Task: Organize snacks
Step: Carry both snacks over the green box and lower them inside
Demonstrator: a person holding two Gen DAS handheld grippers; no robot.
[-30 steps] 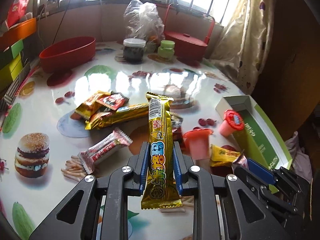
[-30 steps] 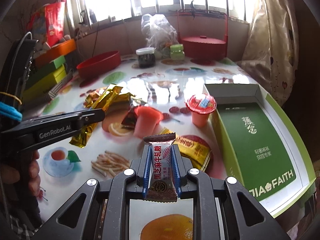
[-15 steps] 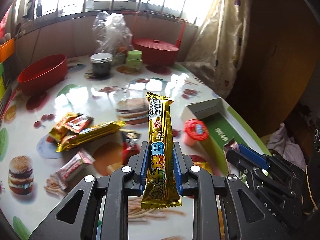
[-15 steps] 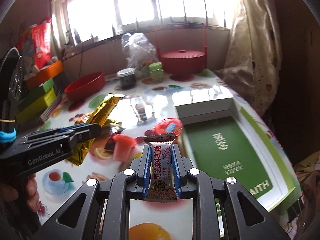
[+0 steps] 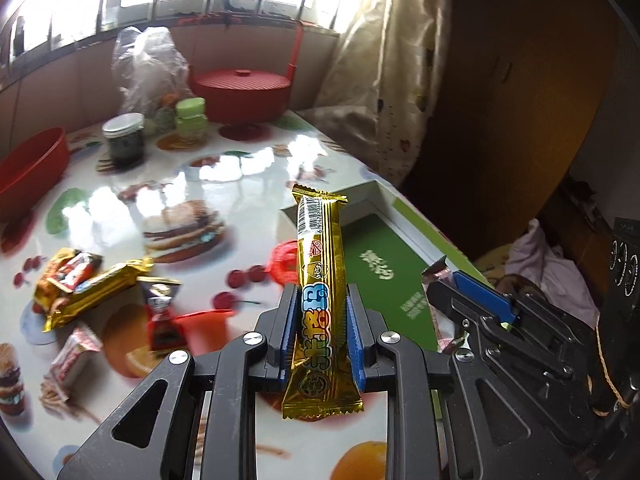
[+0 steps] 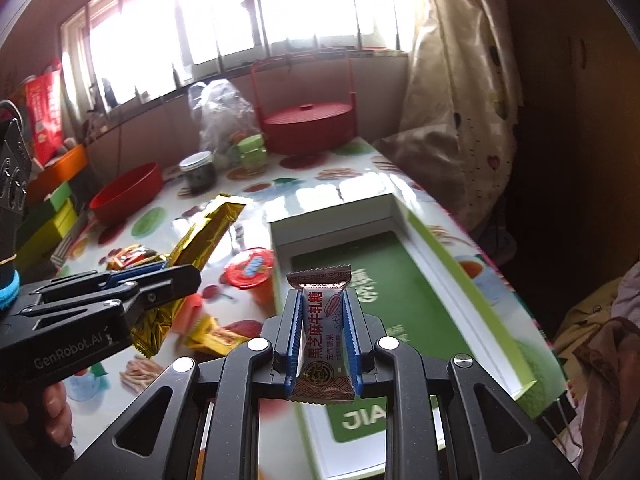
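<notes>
Grippers both loaded: the left gripper (image 5: 322,330) is clamped on a long gold snack bar (image 5: 320,280) held just beside the near-left corner of the green box (image 6: 404,280). Over on the other side, the right gripper (image 6: 323,334) pinches a small brown candy packet (image 6: 322,328) above that box's near end, while loose snacks (image 5: 84,284) lie on the table (image 5: 248,176) well left of the box.

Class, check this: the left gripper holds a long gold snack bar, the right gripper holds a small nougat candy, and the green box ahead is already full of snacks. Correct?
Not quite. In the right wrist view the green box is empty. The left gripper does hold the gold snack bar, and the right gripper the nougat candy.
</notes>
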